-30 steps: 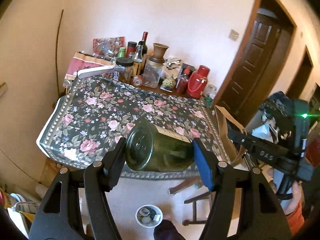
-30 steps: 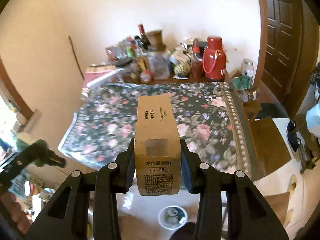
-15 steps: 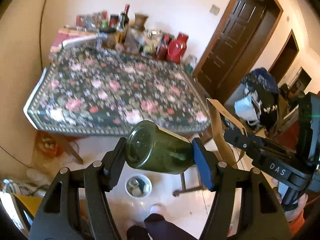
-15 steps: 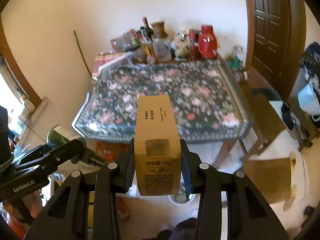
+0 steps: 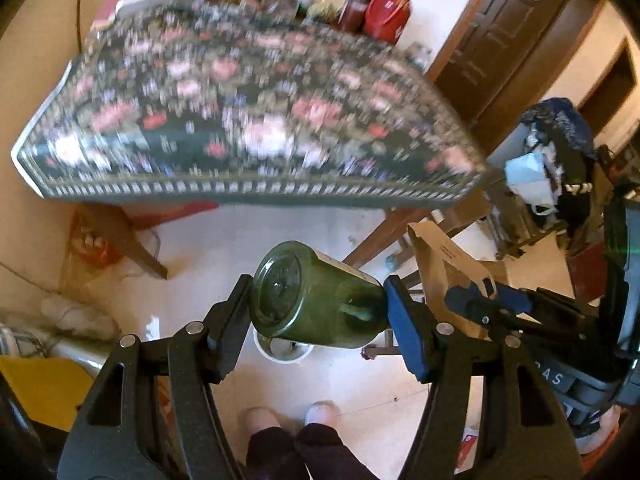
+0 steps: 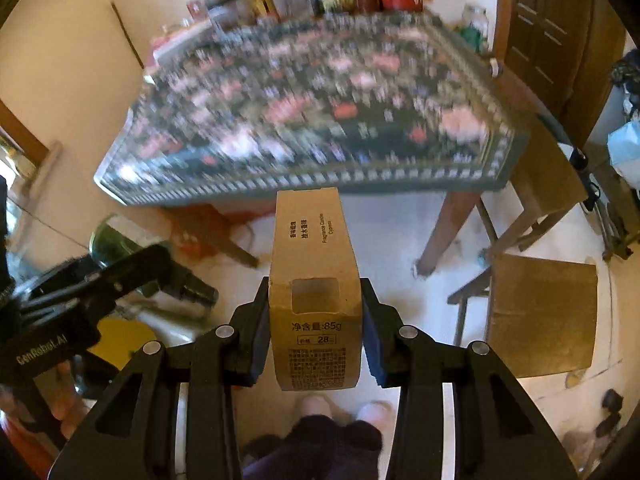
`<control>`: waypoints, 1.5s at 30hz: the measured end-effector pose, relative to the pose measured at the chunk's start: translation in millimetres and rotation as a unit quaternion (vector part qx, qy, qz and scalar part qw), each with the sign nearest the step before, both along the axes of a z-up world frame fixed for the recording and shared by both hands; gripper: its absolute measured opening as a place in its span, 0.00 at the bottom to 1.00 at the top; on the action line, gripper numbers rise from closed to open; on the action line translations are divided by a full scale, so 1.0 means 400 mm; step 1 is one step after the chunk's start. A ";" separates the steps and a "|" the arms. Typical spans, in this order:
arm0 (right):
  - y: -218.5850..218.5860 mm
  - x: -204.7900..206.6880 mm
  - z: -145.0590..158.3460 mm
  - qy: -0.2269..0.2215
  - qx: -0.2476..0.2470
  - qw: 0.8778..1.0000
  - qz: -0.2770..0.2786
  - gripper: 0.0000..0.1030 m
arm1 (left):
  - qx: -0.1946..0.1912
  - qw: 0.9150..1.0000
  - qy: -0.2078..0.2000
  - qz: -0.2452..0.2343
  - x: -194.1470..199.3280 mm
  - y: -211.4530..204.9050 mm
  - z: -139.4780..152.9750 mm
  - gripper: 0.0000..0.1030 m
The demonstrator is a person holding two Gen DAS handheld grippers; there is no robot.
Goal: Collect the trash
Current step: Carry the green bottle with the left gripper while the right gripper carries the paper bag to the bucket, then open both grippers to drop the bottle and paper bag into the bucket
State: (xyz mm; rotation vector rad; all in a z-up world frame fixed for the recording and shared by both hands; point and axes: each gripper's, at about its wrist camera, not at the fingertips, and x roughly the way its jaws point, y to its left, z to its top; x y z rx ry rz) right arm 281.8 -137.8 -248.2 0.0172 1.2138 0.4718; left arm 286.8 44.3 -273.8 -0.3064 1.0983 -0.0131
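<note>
A dark green glass jar (image 5: 320, 300) lies sideways in my left gripper (image 5: 316, 285), whose pads are shut on its bottom and neck end. Just beneath it on the floor stands a small white bucket (image 5: 285, 351), mostly hidden by the jar. My right gripper (image 6: 314, 286) is shut on a tall brown cardboard box (image 6: 315, 264) with printed text. The right wrist view shows the left gripper (image 6: 120, 280) with the jar (image 6: 114, 236) at the left. In the left wrist view the box (image 5: 438, 264) appears at the right.
A table under a dark floral cloth (image 5: 240, 120) stands ahead, with bottles and a red thermos (image 5: 386, 4) at its back. A stool covered with cardboard (image 6: 540, 312) is on the right. The person's feet (image 5: 288, 416) are on the pale floor below. Bags lie at the left.
Both grippers have sunk toward the floor and tipped further down, each keeping its hold. The table has slid up in the views; the person's feet have come into sight.
</note>
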 end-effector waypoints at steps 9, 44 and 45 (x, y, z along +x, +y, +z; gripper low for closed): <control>-0.011 0.046 -0.351 0.081 -0.031 0.995 0.043 0.35 | -0.004 0.995 0.081 0.063 0.008 0.018 -0.361 0.62; -0.013 0.079 -0.749 0.171 -0.042 0.984 0.039 0.61 | -0.046 0.975 0.212 0.040 0.092 -0.012 -0.809 0.66; -0.018 0.081 -0.731 0.167 -0.042 0.984 0.037 0.61 | -0.040 0.976 0.210 0.037 0.092 -0.017 -0.793 0.66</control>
